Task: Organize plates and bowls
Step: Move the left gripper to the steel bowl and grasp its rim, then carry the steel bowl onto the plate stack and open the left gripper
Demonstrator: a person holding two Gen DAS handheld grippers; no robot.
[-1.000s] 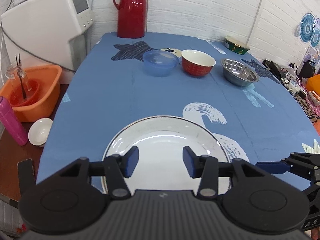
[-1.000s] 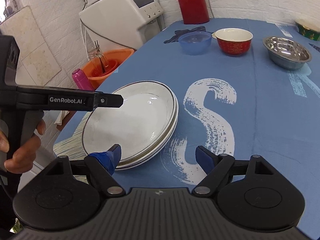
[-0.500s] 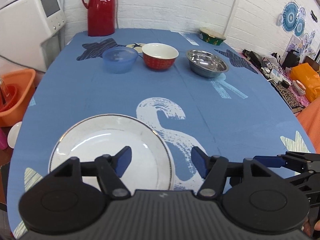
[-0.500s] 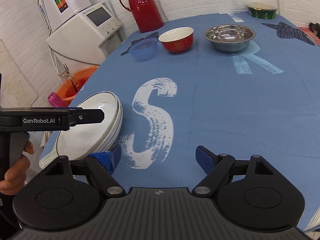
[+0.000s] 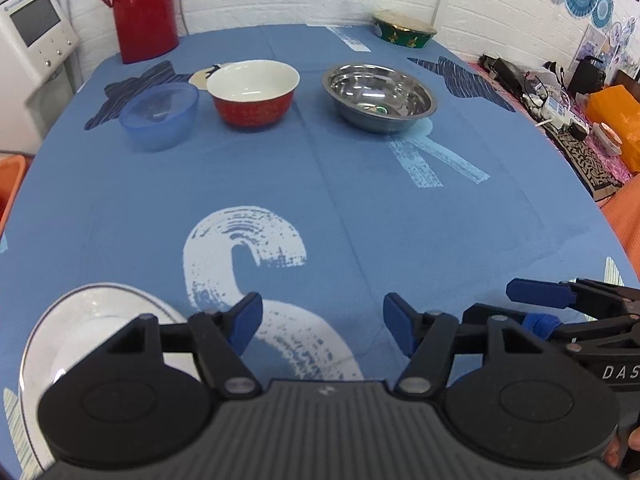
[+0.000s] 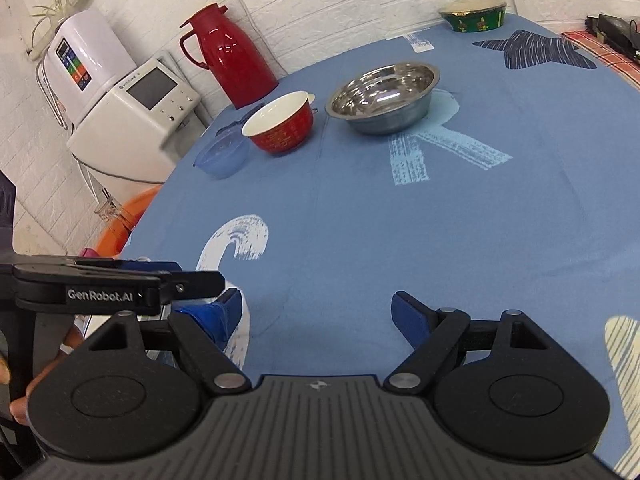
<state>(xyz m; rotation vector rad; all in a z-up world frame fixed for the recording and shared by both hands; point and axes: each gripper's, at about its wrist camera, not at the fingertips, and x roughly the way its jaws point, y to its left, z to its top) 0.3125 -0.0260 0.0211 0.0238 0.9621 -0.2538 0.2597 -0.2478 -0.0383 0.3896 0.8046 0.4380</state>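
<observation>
1. Four bowls sit at the far end of the blue table (image 5: 360,208): one blue plastic bowl (image 5: 160,115), one red bowl (image 5: 254,92), one steel bowl (image 5: 379,97), and one green bowl (image 5: 404,31) near the wall.
2. One white plate (image 5: 80,320) lies at the near left corner; whether more lie under it cannot be told.
3. One red flask (image 5: 140,8) stands behind the bowls.
4. The left gripper (image 5: 322,330) is spread wide and empty above the cloth, just right of the plate.
5. The right gripper (image 6: 316,316) is likewise released, holding nothing.

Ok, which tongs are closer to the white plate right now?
Left. The left tongs hang just right of the white plate, almost over its rim; the right tongs sit farther right, over bare cloth.
</observation>
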